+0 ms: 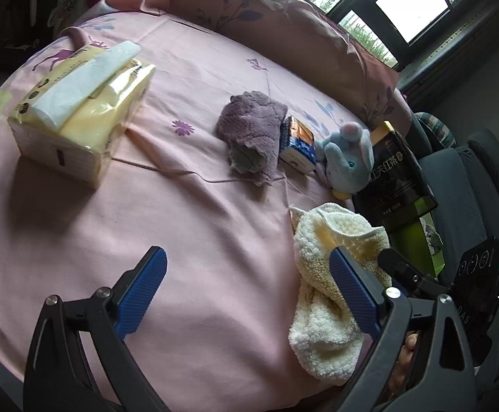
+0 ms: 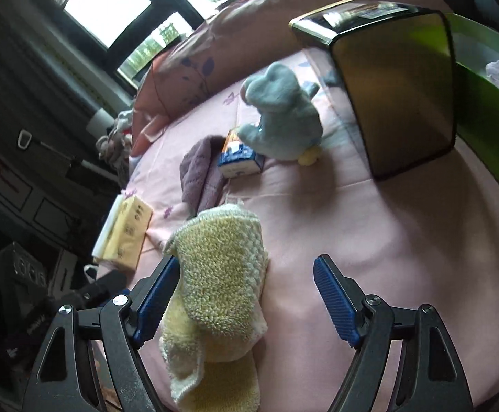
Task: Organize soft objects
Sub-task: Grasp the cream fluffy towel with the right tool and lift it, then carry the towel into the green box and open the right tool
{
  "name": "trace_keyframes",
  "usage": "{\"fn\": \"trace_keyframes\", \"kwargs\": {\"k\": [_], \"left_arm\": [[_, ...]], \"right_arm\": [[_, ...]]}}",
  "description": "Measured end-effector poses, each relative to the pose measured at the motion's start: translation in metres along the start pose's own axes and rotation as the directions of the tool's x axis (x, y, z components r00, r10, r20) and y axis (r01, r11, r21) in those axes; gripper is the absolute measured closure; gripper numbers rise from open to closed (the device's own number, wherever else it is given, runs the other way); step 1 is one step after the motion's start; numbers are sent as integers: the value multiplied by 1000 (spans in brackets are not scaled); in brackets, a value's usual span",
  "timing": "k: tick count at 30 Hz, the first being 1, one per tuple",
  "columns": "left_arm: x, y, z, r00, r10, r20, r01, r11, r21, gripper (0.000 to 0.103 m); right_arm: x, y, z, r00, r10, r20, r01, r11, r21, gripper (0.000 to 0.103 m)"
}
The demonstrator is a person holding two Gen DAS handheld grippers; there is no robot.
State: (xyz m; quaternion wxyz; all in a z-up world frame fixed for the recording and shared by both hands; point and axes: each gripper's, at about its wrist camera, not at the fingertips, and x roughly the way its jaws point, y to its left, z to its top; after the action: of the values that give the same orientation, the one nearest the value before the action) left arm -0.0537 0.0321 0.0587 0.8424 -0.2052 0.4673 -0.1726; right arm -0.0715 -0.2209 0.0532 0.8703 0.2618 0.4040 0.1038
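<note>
A crumpled cream-yellow towel [image 1: 332,285] lies on the pink bedsheet [image 1: 198,213]; it also shows in the right wrist view [image 2: 215,274]. My left gripper [image 1: 247,292] is open, its right finger against the towel's edge. My right gripper [image 2: 244,295] is open, with the towel between its fingers, nearer the left one. A purple cloth [image 1: 253,130] [image 2: 198,175] lies mid-bed. A blue plush toy [image 1: 347,158] [image 2: 280,116] sits beyond it.
A yellow tissue pack [image 1: 81,110] [image 2: 124,233] lies at the left. A small blue box [image 1: 297,146] [image 2: 241,158] sits between cloth and plush. A tall black tea box [image 1: 394,178] [image 2: 397,96] stands by a green bin [image 2: 486,116]. Pink pillows [image 1: 266,10] line the far side.
</note>
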Motion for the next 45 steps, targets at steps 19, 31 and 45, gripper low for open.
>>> {"fn": "trace_keyframes", "kwargs": {"k": [19, 31, 45], "left_arm": [[69, -74, -33, 984, 69, -167, -33, 978, 207, 32], [73, -94, -38, 989, 40, -140, 1, 959, 283, 62], [-14, -218, -15, 982, -142, 123, 53, 838, 544, 66]], "right_arm": [[11, -15, -2, 986, 108, -125, -100, 993, 67, 50], [32, -29, -5, 963, 189, -191, -154, 971, 184, 50], [-101, -11, 46, 908, 386, 164, -396, 918, 31, 50]]}}
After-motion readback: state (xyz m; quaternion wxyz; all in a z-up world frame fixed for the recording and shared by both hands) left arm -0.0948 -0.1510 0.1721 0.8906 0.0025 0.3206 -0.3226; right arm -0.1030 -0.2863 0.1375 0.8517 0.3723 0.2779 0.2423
